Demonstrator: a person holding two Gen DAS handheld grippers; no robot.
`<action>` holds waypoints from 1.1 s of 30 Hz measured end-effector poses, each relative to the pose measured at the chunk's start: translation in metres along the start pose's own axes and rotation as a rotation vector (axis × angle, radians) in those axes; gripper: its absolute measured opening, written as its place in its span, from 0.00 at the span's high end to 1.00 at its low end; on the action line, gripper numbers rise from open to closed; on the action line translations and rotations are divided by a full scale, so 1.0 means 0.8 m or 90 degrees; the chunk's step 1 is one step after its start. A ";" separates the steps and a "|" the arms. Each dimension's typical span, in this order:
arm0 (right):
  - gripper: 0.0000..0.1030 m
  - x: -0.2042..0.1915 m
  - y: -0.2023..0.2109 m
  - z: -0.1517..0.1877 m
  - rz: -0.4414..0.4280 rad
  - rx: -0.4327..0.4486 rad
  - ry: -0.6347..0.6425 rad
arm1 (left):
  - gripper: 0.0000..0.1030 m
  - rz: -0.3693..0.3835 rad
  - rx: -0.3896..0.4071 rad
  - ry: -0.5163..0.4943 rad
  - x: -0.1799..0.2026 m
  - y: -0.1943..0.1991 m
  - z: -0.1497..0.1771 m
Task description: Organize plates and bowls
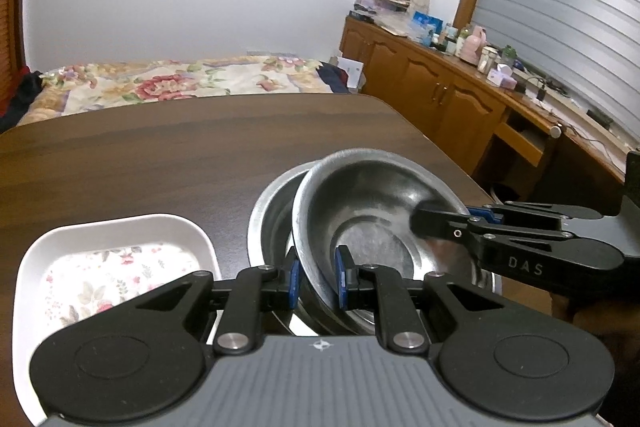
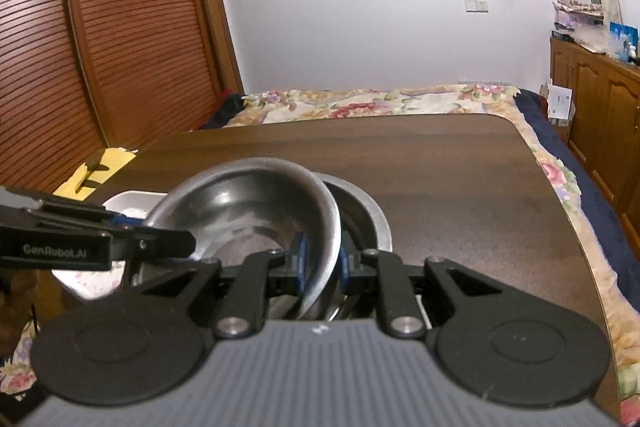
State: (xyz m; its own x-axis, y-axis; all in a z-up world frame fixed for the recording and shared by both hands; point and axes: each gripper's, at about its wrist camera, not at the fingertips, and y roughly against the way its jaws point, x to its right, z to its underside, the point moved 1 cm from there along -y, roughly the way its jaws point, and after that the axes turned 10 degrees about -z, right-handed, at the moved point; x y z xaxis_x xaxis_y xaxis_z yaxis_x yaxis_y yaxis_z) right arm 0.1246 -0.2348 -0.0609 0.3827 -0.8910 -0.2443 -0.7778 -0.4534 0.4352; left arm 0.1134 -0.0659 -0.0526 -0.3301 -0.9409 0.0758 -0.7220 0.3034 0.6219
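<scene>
Left tongs point(image 1: 318, 281): I grip the upper steel bowl point(image 1: 372, 195) rim
Right tongs point(image 2: 320, 261): I pinch its opposite rim
Bowl: tilted in lower bowl point(image 1: 272, 211)

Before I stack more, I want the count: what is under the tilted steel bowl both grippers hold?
A second steel bowl sits beneath the tilted steel bowl, on the table. Only its rim and part of its wall show; its base is covered, so anything further beneath cannot be seen.

The tilted round steel bowl point(image 1: 372, 203) looks like brushed metal, dully glossy with scuffed streaks. The white rectangular dish point(image 1: 120, 267) has a smooth glazed look and a flower print. The dark brown tabletop point(image 1: 160, 155) shows satin wood grain. The tongs' blue pads point(image 1: 294, 281) look matt.
</scene>
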 end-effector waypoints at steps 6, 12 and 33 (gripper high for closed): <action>0.81 -0.001 -0.002 -0.001 0.009 0.001 0.015 | 0.82 -0.016 0.014 0.010 -0.002 0.003 0.004; 0.81 -0.002 -0.001 0.000 0.015 0.005 0.022 | 0.81 -0.021 0.025 0.020 -0.002 0.005 0.007; 0.47 -0.006 0.026 0.002 0.046 0.077 0.043 | 0.34 -0.056 0.108 0.019 -0.006 0.045 0.017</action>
State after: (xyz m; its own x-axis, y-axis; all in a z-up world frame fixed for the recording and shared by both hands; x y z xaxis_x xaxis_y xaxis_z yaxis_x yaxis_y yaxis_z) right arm 0.1062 -0.2398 -0.0519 0.3530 -0.9225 -0.1562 -0.8573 -0.3858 0.3409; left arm 0.0805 -0.0486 -0.0409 -0.2443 -0.9683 0.0522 -0.8399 0.2381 0.4876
